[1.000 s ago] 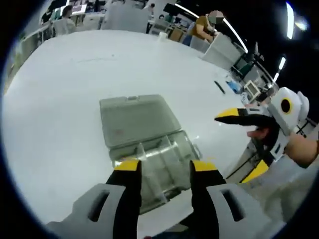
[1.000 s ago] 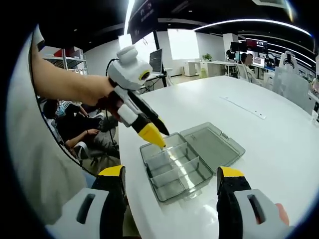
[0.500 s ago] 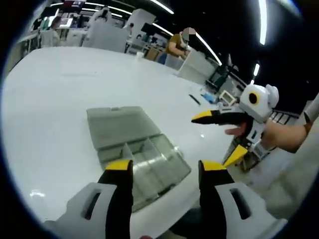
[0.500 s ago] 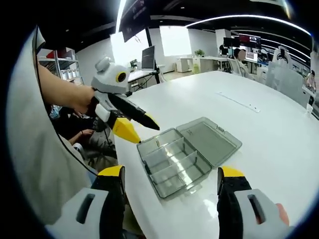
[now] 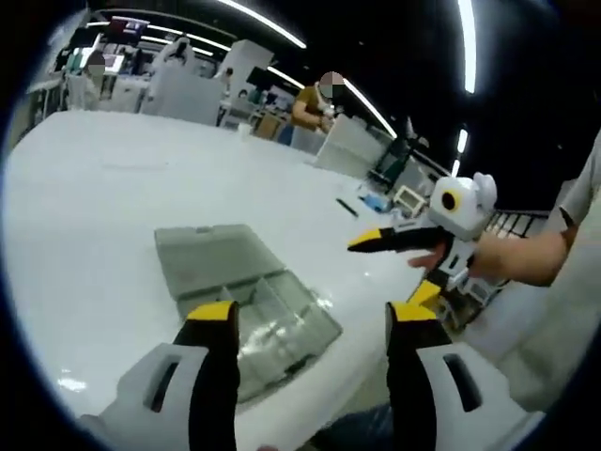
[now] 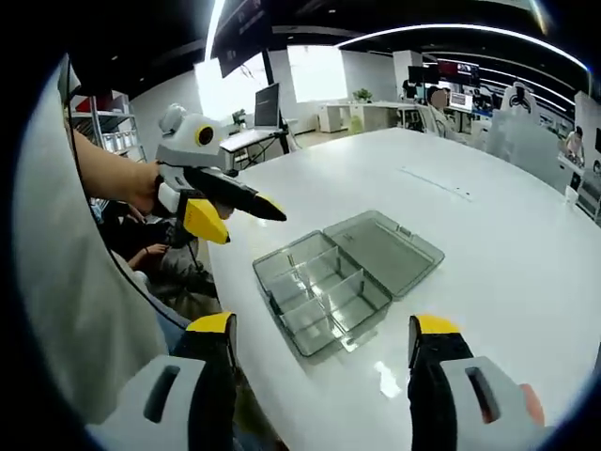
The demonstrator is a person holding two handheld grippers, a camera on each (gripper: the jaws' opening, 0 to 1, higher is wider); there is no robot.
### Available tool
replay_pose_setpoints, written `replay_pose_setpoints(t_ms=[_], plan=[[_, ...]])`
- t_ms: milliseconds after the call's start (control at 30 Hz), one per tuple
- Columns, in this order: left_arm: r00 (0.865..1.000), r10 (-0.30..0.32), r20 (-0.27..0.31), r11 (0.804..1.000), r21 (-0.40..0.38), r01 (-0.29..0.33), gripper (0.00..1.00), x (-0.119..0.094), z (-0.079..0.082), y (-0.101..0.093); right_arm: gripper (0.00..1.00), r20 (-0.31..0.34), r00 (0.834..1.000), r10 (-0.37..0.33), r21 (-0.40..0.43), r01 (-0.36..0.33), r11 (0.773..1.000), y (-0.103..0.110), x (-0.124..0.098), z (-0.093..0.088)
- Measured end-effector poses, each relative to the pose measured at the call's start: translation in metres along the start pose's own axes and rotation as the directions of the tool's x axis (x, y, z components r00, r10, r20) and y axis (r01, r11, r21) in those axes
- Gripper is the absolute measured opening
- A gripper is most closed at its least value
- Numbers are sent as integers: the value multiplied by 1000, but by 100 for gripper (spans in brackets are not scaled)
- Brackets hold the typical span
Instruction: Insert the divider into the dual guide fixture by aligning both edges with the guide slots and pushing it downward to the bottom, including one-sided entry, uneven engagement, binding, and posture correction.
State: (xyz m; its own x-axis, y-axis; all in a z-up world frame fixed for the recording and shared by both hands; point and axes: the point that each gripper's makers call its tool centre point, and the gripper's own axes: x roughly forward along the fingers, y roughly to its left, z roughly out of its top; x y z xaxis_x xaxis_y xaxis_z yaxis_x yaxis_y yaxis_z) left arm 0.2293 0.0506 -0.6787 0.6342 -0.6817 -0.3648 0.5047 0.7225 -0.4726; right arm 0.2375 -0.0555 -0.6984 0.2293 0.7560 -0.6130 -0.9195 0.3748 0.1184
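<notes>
A clear grey plastic box [image 6: 324, 289] lies on the white table [image 6: 507, 282] with its lid [image 6: 387, 249] folded open flat beside it. Clear dividers stand inside and split it into several compartments. In the left gripper view the box [image 5: 272, 315] sits just beyond my left gripper [image 5: 313, 319], which is open and holds nothing. My right gripper [image 6: 322, 327] is open as well, hanging empty above the table short of the box. The left gripper [image 6: 235, 218] comes in from the left, jaws apart, off the box's near-left corner. The right gripper [image 5: 394, 268] shows open at the right.
The table's edge runs close by the box [image 6: 221, 310]. A person sits beyond that edge [image 6: 155, 258]. A dark pen-like object [image 5: 347, 208] and a thin strip [image 6: 437, 183] lie farther off on the table. Desks and people fill the background.
Both grippers have drawn back from the box. In the right gripper view the left gripper, earlier with a tip over the box's corner, now hangs off to the left.
</notes>
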Motion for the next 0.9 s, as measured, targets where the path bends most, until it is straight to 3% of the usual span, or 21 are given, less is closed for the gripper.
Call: replay_pose_setpoints(t_ms=[367,900], plan=[[1000,-18,25,999,32,17,62,-2,5,-5,70,-22,998,-58,32,59,998,-14,-16,-14],[1000,2,-8,994,107,-1,64,-6,-2,-4,69,-39,993,-116,49,117,992,-34,-36,-27]])
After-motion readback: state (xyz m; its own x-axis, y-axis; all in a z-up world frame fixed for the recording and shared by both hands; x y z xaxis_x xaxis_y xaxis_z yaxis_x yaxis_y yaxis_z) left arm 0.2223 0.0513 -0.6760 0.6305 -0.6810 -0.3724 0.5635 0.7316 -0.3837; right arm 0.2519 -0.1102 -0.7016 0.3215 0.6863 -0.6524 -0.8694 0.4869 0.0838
